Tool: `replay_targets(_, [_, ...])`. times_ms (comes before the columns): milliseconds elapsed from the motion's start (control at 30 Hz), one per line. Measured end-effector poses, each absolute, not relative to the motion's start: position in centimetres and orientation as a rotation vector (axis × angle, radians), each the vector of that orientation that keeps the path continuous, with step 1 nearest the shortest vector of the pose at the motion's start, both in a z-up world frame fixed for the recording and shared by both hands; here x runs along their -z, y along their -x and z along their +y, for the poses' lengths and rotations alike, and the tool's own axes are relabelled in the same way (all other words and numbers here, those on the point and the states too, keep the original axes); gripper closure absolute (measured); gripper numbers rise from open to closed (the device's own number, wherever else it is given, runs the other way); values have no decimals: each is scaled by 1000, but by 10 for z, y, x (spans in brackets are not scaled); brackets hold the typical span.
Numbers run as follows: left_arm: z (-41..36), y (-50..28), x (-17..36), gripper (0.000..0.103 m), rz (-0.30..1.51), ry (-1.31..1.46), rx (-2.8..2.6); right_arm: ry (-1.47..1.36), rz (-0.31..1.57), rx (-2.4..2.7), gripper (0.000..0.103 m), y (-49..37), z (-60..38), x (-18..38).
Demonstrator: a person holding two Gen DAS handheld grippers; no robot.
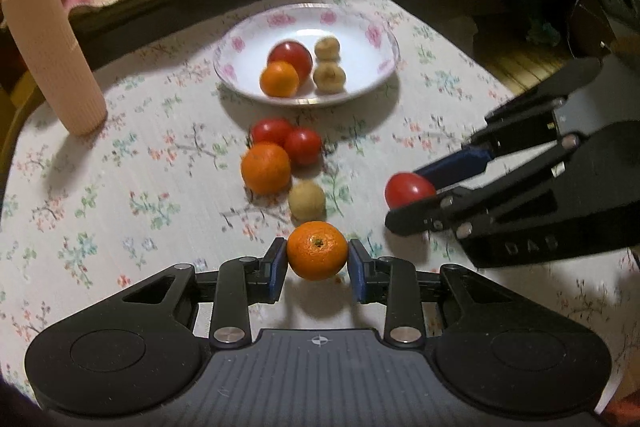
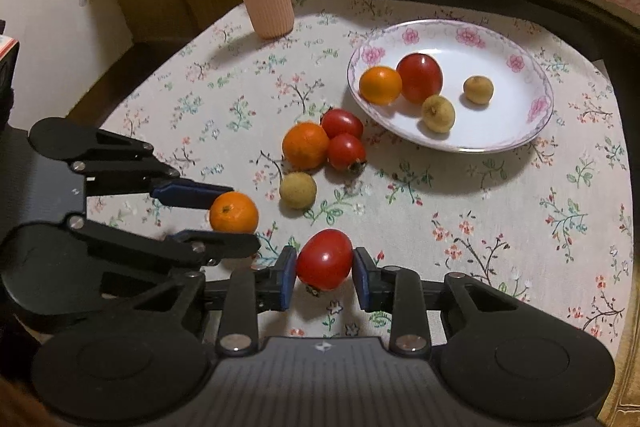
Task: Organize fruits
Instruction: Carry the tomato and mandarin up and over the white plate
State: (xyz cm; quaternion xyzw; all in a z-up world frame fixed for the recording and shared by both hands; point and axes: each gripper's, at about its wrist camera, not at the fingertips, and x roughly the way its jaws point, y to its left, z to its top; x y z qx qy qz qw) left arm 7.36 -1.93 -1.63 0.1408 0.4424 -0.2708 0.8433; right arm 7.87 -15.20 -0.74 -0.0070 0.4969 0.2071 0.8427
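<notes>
Left gripper [image 1: 317,259]: clamped on a mandarin [image 1: 317,250] near the tablecloth's [image 1: 120,187] front edge. Right gripper [image 2: 325,269]: clamped on a red tomato [image 2: 325,259]. Floral plate [image 1: 372,27]: one mandarin, one tomato, two longans. Loose before it: two tomatoes, mandarin, longan [image 1: 307,201].

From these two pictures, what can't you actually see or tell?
- Left view: the far side of the tomato, hidden by the right gripper.
- Right view: part of the orange, behind the left gripper.
- Both views: whether either fruit is lifted off the cloth.
- Both views: who holds the grippers; the frame edges cut that off.
</notes>
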Motion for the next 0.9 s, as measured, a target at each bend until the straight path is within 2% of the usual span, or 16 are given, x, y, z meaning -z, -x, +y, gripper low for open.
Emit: replay_targets(900, [-54, -123, -29, 64, 770, -287, 510, -87, 897, -279, 70, -116, -188, -42])
